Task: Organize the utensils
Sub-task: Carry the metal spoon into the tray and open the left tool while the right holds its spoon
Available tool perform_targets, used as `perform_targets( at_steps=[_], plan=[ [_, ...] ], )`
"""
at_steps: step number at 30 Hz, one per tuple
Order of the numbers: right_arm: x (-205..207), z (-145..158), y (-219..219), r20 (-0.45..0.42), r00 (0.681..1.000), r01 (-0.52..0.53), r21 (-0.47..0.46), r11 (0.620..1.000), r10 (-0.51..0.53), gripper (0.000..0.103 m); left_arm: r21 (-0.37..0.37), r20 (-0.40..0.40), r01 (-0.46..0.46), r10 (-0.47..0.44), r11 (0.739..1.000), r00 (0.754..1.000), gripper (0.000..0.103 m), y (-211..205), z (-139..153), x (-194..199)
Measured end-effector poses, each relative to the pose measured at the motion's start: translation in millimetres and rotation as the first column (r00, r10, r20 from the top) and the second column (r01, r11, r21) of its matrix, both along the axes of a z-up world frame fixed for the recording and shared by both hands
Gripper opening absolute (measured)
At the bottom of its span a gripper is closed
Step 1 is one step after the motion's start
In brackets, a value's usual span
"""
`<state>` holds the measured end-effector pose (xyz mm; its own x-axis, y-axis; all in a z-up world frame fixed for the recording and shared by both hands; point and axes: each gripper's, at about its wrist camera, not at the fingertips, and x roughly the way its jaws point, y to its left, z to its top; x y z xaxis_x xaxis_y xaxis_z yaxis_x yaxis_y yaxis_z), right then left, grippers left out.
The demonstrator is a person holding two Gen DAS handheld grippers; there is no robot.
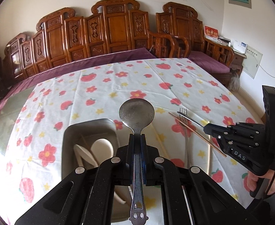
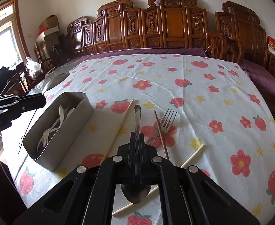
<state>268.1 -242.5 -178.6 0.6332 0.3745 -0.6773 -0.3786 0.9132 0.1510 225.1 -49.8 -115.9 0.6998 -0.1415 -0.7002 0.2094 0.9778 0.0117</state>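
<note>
My left gripper (image 1: 137, 136) is shut on the handle of a metal spoon (image 1: 136, 110), whose bowl points forward above the table. Just left of and below it stands a grey metal box (image 1: 88, 127) holding white plastic spoons (image 1: 101, 148) and a chopstick. My right gripper (image 2: 137, 134) is shut on a second metal spoon (image 2: 137, 116), with the handle forward and the bowl back under the fingers. On the cloth in front of it lie a metal fork (image 2: 167, 120), a brown chopstick (image 2: 161, 131) across the fork, and pale chopsticks (image 2: 124, 116). The box (image 2: 62, 127) sits to its left.
A flowered tablecloth (image 2: 193, 86) covers the table, with bare glass showing at its left edge (image 2: 58, 78). A carved wooden bench (image 1: 116, 31) with purple cushions runs behind the table. A person's hand (image 1: 257, 180) holds the right gripper (image 1: 206, 127).
</note>
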Motion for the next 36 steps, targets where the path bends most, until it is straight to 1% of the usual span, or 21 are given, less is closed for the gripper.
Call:
perform_targets(
  at_steps=[6, 18, 21, 26, 36],
  plan=[
    [-4, 2, 9, 0.009, 1.000, -0.023, -0.009, 1.000, 0.023, 0.004, -0.003, -0.002, -0.032, 0.032, 0.999, 0.999, 0.005, 25, -7, 5],
    [2, -6, 20, -0.004, 0.999, -0.054, -0.032, 0.998, 0.054, 0.004, -0.037, -0.061, -0.114, 0.112, 0.993, 0.992, 0.005, 66, -47, 20],
    [4, -8, 21, -0.007, 0.998, -0.057, -0.036, 0.998, 0.056, 0.004, -0.048, -0.092, -0.133, 0.128, 0.990, 0.987, 0.005, 74, -58, 24],
    [3, -9, 21, -0.006, 0.998, -0.057, -0.037, 0.998, 0.057, 0.004, -0.021, -0.135, -0.130, 0.126, 0.991, 0.983, 0.005, 72, -75, 28],
    [5, -10, 21, -0.010, 0.999, -0.053, -0.041, 0.998, 0.053, 0.004, 0.017, -0.165, -0.124, 0.125, 0.992, 0.978, 0.005, 66, -85, 31]
  ],
)
